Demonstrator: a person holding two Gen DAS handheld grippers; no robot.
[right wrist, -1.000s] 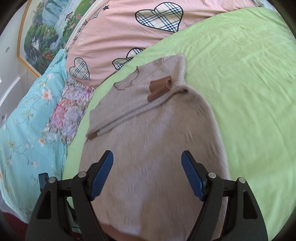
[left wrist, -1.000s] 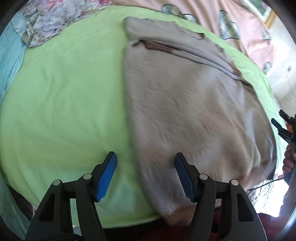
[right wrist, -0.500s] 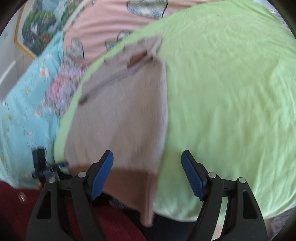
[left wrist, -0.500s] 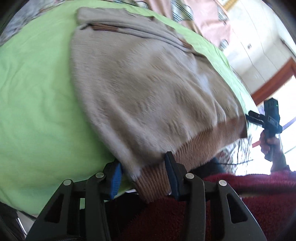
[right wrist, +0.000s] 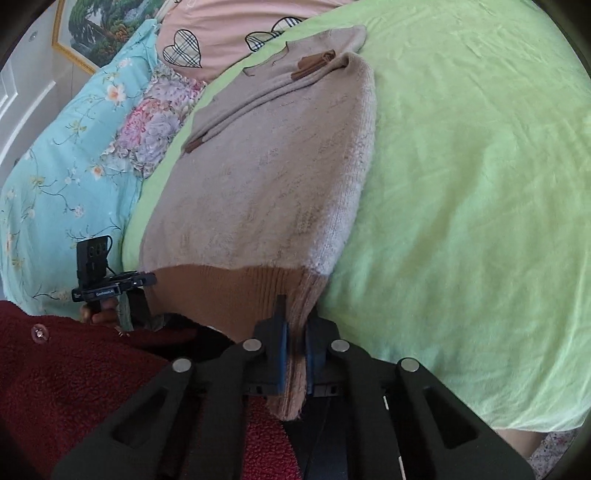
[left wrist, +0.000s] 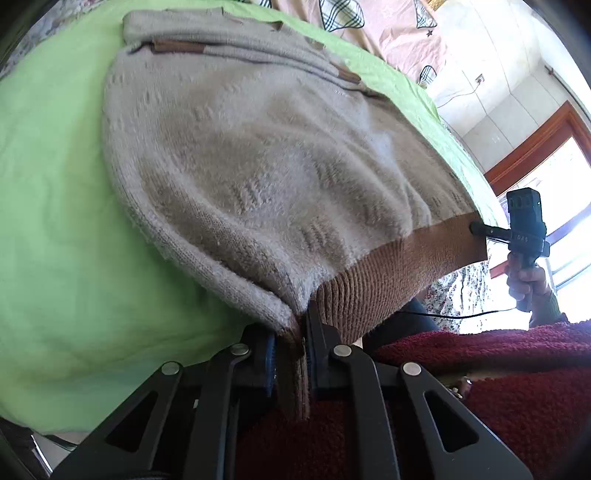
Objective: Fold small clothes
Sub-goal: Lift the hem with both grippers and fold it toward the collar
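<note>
My left tongs [left wrist: 301,345] and right tongs [right wrist: 294,352] each pinch a near hem corner of the sweater [left wrist: 258,155], stretched taut on the bed [right wrist: 461,184], ready for folding.

A lime-green bedsheet [right wrist: 461,184] covers the bed. Floral bedding [right wrist: 55,166] and a pink heart-print quilt [right wrist: 229,33] lie beyond. Daylight floods a wood-framed doorway [left wrist: 535,144].

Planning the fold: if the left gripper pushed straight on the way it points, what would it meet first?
The left gripper, closing on the sweater's brown hem, would probably run into the sweater itself, bunching it over the green sheet.
</note>
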